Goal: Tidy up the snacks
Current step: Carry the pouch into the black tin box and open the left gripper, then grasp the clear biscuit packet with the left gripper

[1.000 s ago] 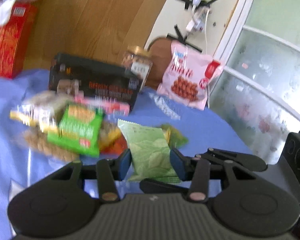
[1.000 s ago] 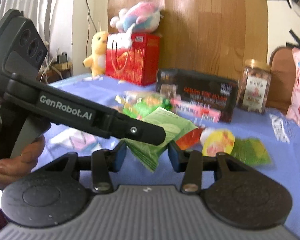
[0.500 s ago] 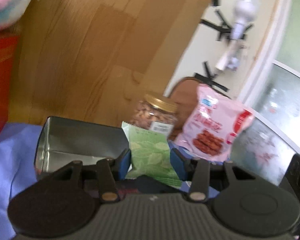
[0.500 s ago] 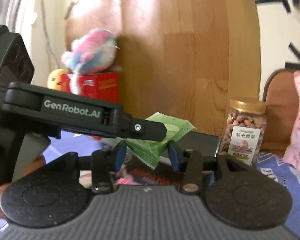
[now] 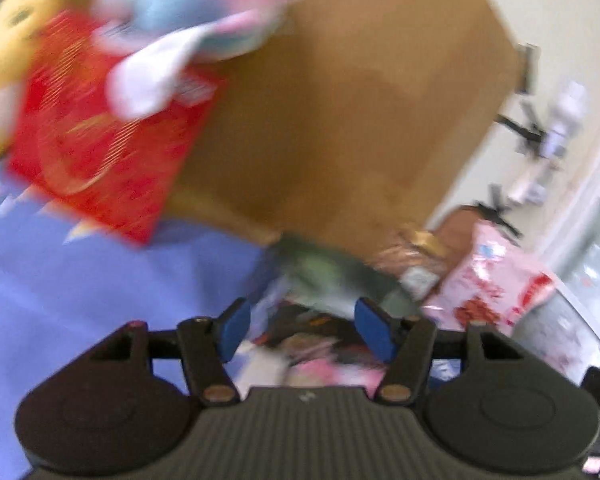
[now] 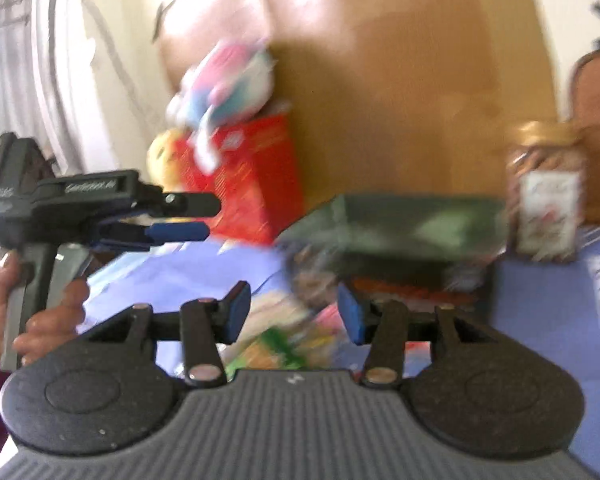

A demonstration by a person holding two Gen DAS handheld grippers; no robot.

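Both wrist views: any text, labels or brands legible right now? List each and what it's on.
None can be read with certainty; both views are motion-blurred.
Left gripper side: white lettering, smeared, unreadable.
Nut jar label: print blurred.
Red box: gold pattern and white sticker, nothing legible.
Pink snack bag: red and blue print, blurred.
Dark box: orange lettering, unreadable.

Motion blur across both views; no text readable letter for letter. White lettering on side bar of left gripper, seen from right wrist: smeared, illegible. White label on nut jar: print present, unreadable. Pink snack bag: red and blue markings, blurred. Red box: gold pattern, white sticker, illegible.
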